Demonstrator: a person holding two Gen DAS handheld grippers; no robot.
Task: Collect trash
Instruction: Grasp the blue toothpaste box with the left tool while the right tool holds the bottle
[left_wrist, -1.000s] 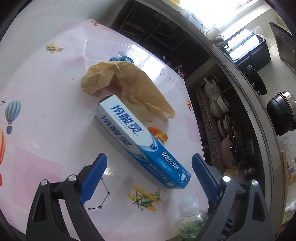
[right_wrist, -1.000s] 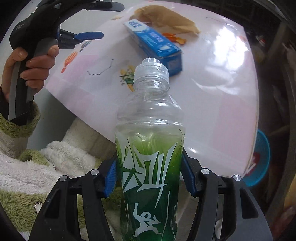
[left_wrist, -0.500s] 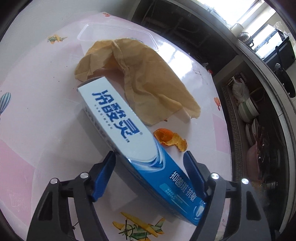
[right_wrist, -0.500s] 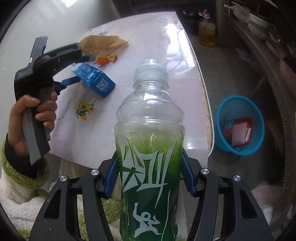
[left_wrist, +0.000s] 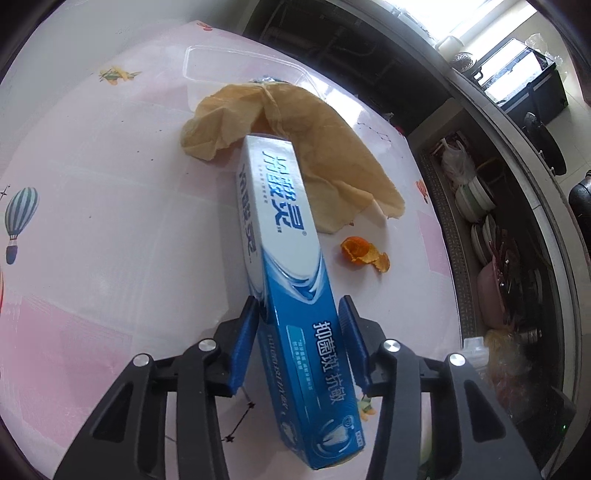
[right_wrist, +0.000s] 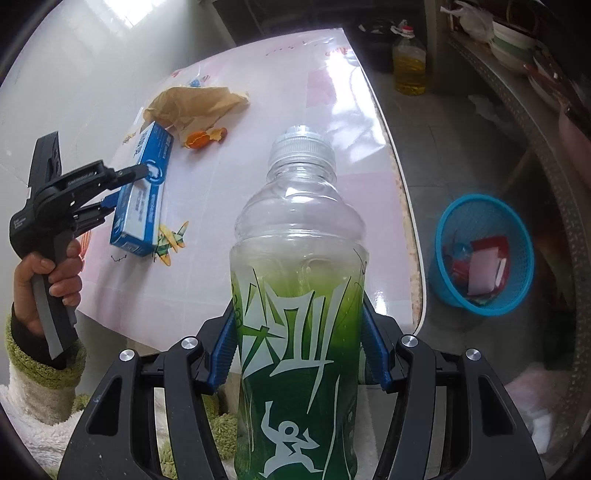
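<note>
Both blue pads of the left claw (left_wrist: 299, 343) have just closed onto the toothpaste box (left_wrist: 291, 266).

- Table (right_wrist: 280, 122) wearing a glossy pink cloth with plane and balloon prints, glare bouncing off it
- White tiled wall (right_wrist: 92, 66) standing behind
- Grey tile floor (right_wrist: 454, 155) lying beside
- Window (left_wrist: 476, 18) blazing
- Shelf (left_wrist: 491, 236) holding stacked dishes

The left gripper (left_wrist: 301, 343), a second ago hanging wide open short of the toothpaste box (left_wrist: 291, 280), has come down over its blue end, its jaws have just been closing onto its sides, and the box now points straight away from the camera
</note>
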